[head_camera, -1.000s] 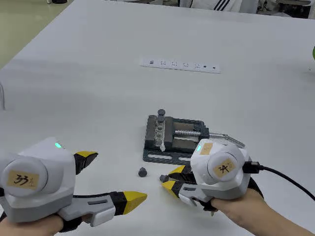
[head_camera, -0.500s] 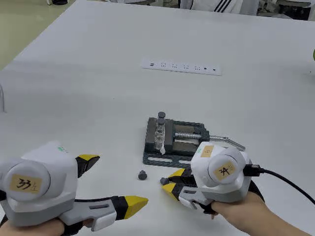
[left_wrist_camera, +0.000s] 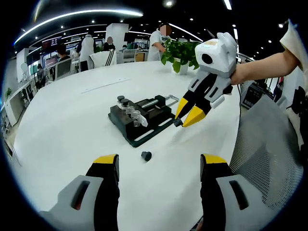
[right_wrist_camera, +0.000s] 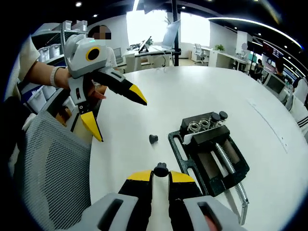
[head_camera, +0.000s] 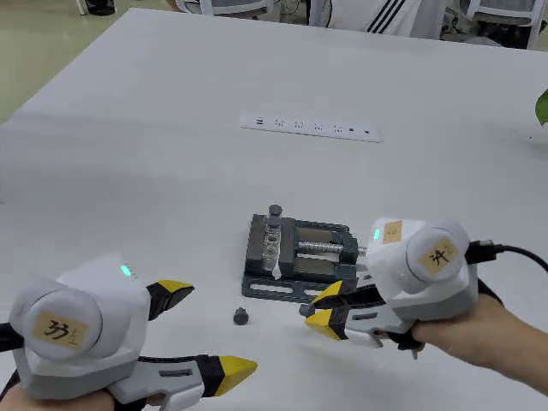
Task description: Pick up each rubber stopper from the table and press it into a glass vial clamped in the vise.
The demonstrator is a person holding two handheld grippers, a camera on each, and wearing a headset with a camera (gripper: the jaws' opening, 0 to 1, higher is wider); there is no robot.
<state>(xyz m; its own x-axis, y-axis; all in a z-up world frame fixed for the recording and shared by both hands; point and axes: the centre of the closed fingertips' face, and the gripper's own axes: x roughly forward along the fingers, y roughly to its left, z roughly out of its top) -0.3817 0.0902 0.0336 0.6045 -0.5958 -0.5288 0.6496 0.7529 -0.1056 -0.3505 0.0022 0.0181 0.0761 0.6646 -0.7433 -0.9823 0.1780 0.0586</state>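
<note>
Right hand-held gripper [right_wrist_camera: 160,175] pinches a stopper [right_wrist_camera: 160,168] beside the vise [right_wrist_camera: 210,161] holding vials [right_wrist_camera: 198,125].

I find bare table [head_camera: 128,171] open left of and beyond the vise [head_camera: 295,257]; before its near edge stand a loose stopper [head_camera: 241,316] and my right gripper [head_camera: 307,315], pinching a second stopper [right_wrist_camera: 160,169].

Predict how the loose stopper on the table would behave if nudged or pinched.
Small, so likely light: the loose stopper would probably skid on the smooth table. Round, so it may roll if tipped. The right gripper pinches a similar stopper, so grip seems secure.
</note>
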